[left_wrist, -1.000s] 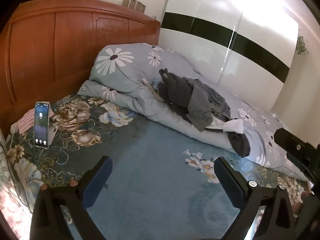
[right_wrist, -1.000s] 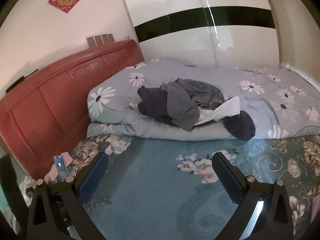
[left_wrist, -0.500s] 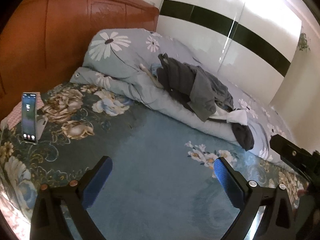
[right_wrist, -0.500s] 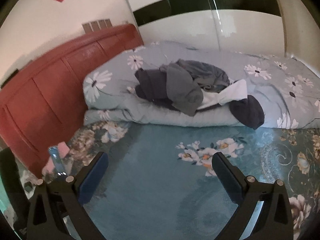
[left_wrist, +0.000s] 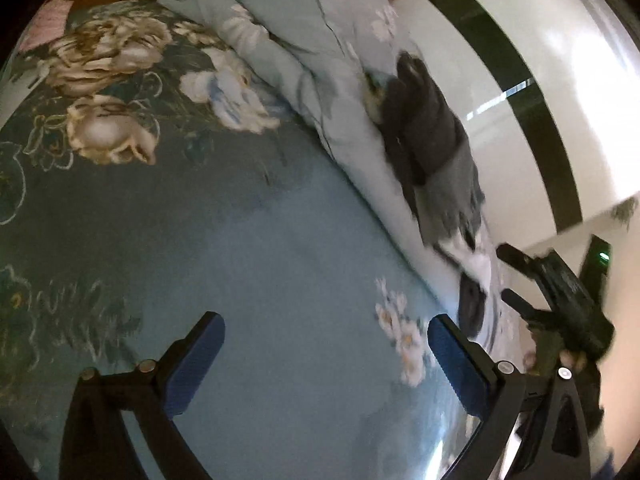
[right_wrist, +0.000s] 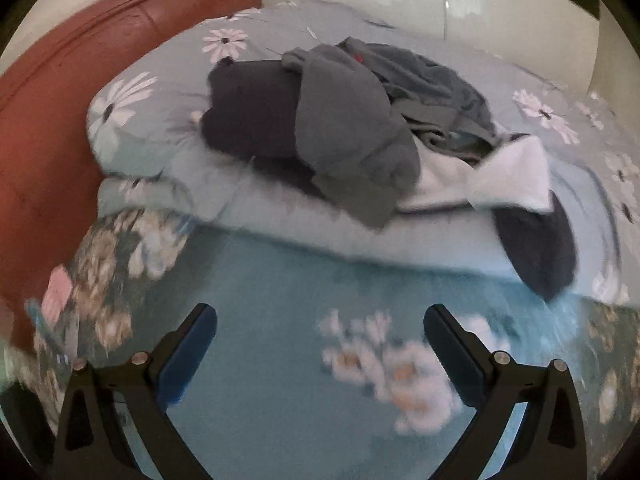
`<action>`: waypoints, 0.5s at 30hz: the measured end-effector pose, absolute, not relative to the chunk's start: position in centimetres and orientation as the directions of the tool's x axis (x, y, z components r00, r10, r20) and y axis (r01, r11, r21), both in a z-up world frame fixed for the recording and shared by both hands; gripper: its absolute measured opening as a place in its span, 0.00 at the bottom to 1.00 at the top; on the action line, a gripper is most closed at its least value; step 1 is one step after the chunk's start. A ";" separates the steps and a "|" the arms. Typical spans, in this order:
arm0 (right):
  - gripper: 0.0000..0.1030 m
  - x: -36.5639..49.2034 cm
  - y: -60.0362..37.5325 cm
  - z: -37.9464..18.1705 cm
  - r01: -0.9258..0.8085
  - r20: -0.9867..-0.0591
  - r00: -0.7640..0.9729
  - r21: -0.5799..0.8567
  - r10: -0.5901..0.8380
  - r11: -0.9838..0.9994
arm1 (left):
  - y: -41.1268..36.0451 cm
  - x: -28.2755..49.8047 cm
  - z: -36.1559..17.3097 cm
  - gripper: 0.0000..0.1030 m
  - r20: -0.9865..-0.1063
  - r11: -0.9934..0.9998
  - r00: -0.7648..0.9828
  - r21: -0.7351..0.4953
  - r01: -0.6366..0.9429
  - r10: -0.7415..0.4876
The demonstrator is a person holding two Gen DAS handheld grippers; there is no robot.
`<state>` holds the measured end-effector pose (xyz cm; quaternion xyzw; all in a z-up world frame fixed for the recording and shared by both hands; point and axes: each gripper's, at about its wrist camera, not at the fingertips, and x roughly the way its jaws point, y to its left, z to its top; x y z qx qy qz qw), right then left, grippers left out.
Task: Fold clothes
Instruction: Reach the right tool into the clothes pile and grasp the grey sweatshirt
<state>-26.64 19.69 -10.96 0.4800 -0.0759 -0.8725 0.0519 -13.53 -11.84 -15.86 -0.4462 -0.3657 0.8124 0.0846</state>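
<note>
Folding progress: none done, by the look of it; every garment is left to fold.
Clothes pile (right_wrist: pixel 360 132): heaped, crumpled, on the folded quilt (right_wrist: pixel 280 236).
Left gripper (left_wrist: pixel 326 354): fingers spread wide, empty, over bedsheet (left_wrist: pixel 260 260).
Right gripper (right_wrist: pixel 320 344): fingers wide apart, empty, short of pile.

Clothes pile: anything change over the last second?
Both grippers, left and right, moved in toward the clothes pile; the left view also rolled sideways. Nothing was taken hold of. Both stayed open and empty, and the pile stayed heaped on the folded quilt.
</note>
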 end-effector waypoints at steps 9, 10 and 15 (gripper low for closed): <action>1.00 -41.1 20.1 -11.6 -0.109 -0.828 -0.559 0.129 -0.046 -0.986 | -10.3 -16.3 -18.1 1.00 -0.770 -0.916 -0.576 -0.392 0.088 0.274; 1.00 -42.1 19.9 -11.7 -0.117 -0.829 -0.558 0.130 -0.043 -0.985 | -10.1 -16.3 -18.4 1.00 -0.774 -0.924 -0.575 -0.374 0.075 0.267; 0.87 -45.2 18.6 -12.4 -0.109 -0.828 -0.561 0.072 0.001 -0.991 | -9.1 -16.2 -19.4 1.00 -0.787 -0.946 -0.570 -0.320 0.048 0.237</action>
